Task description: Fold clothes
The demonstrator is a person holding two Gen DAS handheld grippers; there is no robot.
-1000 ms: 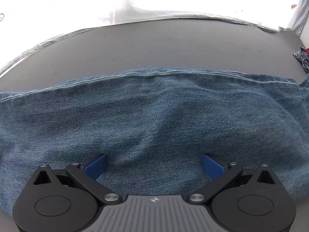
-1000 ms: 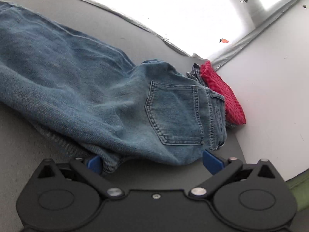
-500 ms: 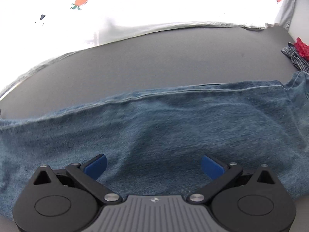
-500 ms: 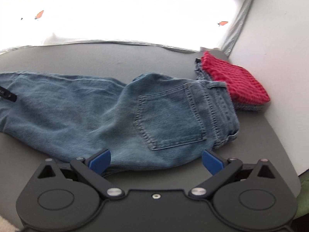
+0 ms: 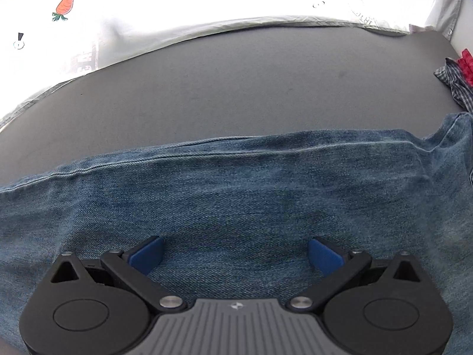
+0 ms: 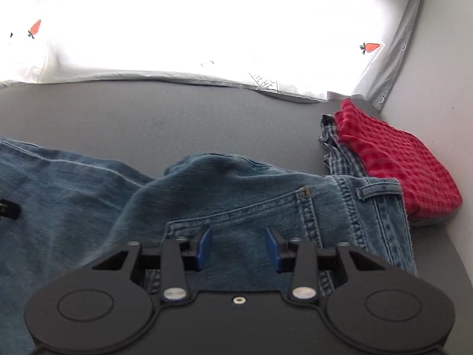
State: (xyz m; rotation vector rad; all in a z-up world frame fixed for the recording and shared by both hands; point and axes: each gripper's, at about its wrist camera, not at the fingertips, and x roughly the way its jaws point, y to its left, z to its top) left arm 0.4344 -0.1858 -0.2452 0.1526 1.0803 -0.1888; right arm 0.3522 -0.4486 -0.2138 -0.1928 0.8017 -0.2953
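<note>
- Jeans (image 5: 251,195) lie spread across the grey surface (image 5: 236,88), one leg running sideways under the left tool (image 5: 235,254), seat end bunched under the right tool (image 6: 239,244).
- Left tool: blue pads wide apart, nothing clamped, denim just below and ahead of it; likely parked over the leg to pin or pick it for the fold.
- Right tool: jaws closing, half-narrowed, directly over the back pocket (image 6: 236,236); denim lies between the pads but they do not look to press on it. Judged as going for a pinch near the waistband (image 6: 381,204) so the top end can be carried over.
- Red checked cloth (image 6: 393,162) on top of a blue plaid garment (image 6: 340,153), stacked ahead-right of the right tool by the wall, touching the waistband; likely the done pile.
- Versus a second ago: right tool pads were fully spread with the pocket ahead of them, now narrowed and the pocket sits right at the pads; view has swung level with the curtain (image 6: 207,29).
- Left view: the leg's seam edge sits lower, more bare surface ahead, plaid garment more in view at right.
</note>
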